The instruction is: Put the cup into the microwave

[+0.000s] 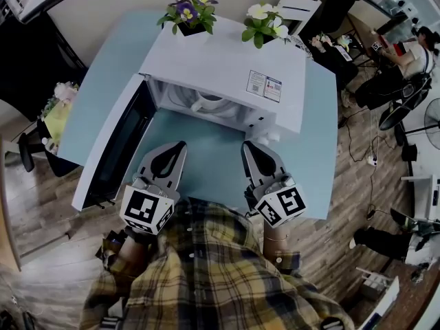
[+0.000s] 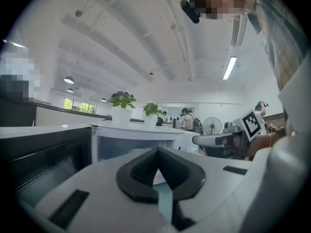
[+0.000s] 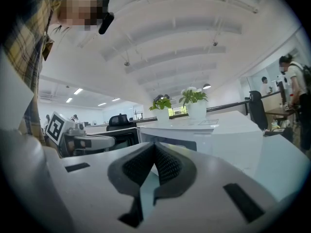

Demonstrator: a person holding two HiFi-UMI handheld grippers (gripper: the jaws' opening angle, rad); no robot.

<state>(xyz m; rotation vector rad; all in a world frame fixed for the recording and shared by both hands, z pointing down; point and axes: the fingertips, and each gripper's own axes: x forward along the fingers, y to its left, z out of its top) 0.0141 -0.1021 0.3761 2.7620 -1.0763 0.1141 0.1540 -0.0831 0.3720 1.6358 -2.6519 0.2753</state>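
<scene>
Blue tabletop (image 1: 206,150) is carrying the open microwave (image 1: 227,67), with the cup (image 1: 208,104) apparently sitting inside already. Left gripper (image 1: 180,145) and right gripper (image 1: 246,145) are hovering in front, jaws together and empty; shoving the door (image 1: 113,150) hard could be jolting the cup over.

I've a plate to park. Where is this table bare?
Bare table: the patch between the microwave's mouth and the left gripper and right gripper, both shut; also left of the open door. Crowded: the microwave's roof at the back, two potted plants.
</scene>
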